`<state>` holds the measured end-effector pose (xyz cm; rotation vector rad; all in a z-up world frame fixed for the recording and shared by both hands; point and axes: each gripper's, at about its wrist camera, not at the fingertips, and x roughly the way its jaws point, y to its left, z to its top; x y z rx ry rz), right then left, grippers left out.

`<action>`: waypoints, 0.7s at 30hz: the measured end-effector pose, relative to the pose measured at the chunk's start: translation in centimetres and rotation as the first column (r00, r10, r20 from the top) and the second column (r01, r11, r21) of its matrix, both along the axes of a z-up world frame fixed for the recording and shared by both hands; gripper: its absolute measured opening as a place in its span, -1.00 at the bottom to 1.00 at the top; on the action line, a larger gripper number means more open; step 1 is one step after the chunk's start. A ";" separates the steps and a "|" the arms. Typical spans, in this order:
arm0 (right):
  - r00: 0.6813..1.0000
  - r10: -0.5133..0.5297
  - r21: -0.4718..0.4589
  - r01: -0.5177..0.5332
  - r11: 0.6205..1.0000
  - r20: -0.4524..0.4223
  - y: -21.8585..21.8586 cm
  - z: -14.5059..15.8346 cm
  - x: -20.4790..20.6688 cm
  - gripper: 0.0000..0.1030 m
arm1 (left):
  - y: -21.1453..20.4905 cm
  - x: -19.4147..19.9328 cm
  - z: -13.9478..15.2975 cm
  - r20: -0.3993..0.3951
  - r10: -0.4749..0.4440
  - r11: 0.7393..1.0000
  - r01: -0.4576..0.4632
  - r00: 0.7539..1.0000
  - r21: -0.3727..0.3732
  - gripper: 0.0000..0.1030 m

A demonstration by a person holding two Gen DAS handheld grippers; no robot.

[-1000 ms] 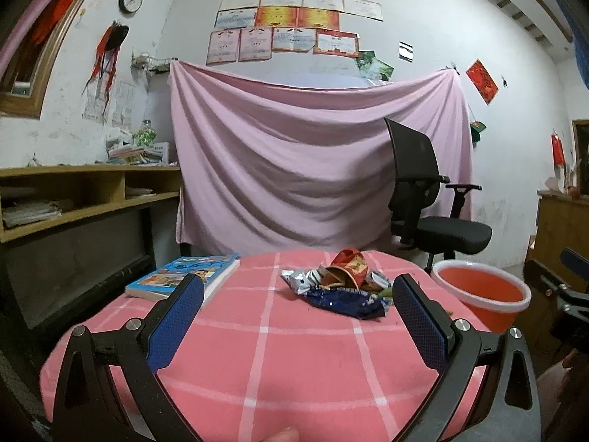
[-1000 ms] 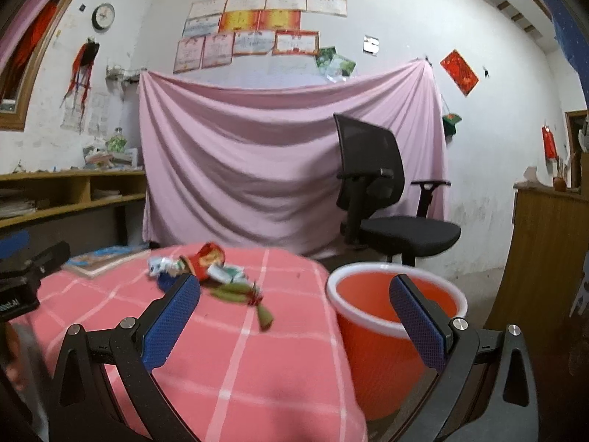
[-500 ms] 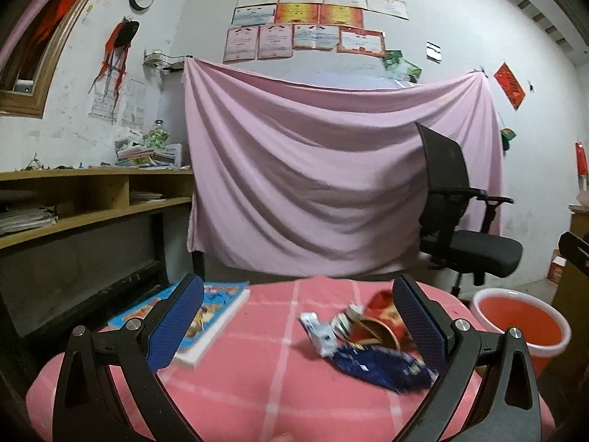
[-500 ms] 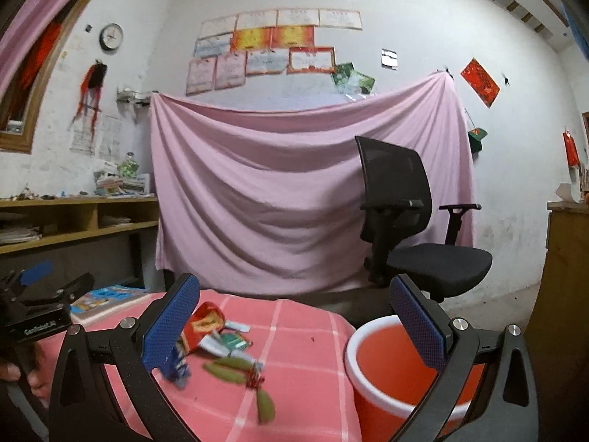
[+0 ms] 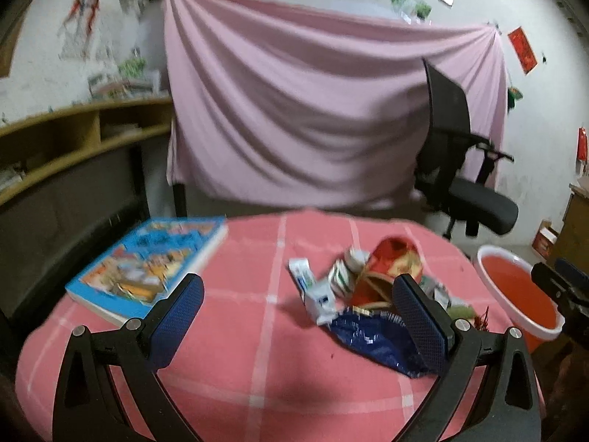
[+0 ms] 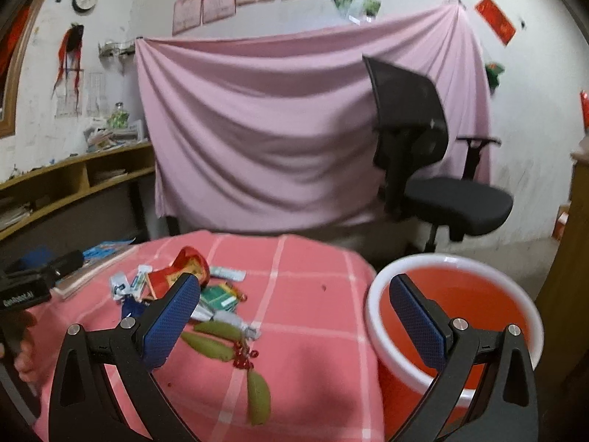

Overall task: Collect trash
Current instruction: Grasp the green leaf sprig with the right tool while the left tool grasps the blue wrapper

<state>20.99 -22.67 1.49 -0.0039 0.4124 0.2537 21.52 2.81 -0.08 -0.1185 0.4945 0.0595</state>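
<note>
A pile of trash lies on the pink checked tablecloth (image 5: 239, 331): a red paper cup (image 5: 394, 261) on its side, a dark blue snack bag (image 5: 371, 335), white wrappers (image 5: 313, 291) and green pods (image 6: 213, 339) with red berries. My left gripper (image 5: 298, 324) is open and empty, hovering above the table just left of the pile. My right gripper (image 6: 294, 320) is open and empty, between the pile and the orange bucket (image 6: 460, 302) beside the table. The bucket also shows in the left wrist view (image 5: 515, 287).
A blue picture book (image 5: 147, 265) lies at the table's left side. A black office chair (image 6: 423, 169) stands behind the table before a pink hanging sheet (image 6: 276, 129). Wooden shelves (image 5: 66, 140) run along the left wall.
Both grippers tilted downward and moved closer over the table. The trash pile now sits nearer the left gripper's right finger. Both stay open.
</note>
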 end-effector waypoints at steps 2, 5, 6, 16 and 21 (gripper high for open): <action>0.999 0.010 0.002 -0.010 1.000 -0.049 0.0 -0.3 0.5 1.00 | -0.1 0.9 -0.6 -0.050 0.004 1.000 -0.004 0.999 -0.005 0.94; 0.991 0.035 -0.006 -0.036 0.999 -0.126 0.4 -0.9 1.7 0.94 | 0.4 1.7 -1.1 -0.092 0.012 1.000 -0.014 0.996 -0.024 0.91; 0.988 0.049 -0.007 -0.050 0.999 -0.147 0.6 -1.1 1.9 0.89 | 0.6 1.9 -1.2 -0.099 0.009 0.999 -0.013 0.995 -0.039 0.88; 0.944 0.160 -0.021 -0.174 0.985 -0.289 2.3 -2.5 3.0 0.43 | 0.4 3.7 -2.3 -0.197 -0.065 0.994 0.045 0.978 -0.104 0.08; 0.910 0.204 -0.047 -0.236 0.971 -0.361 3.6 -3.5 3.5 0.06 | 0.0 3.9 -2.5 -0.217 -0.095 0.992 0.074 0.972 -0.103 -0.28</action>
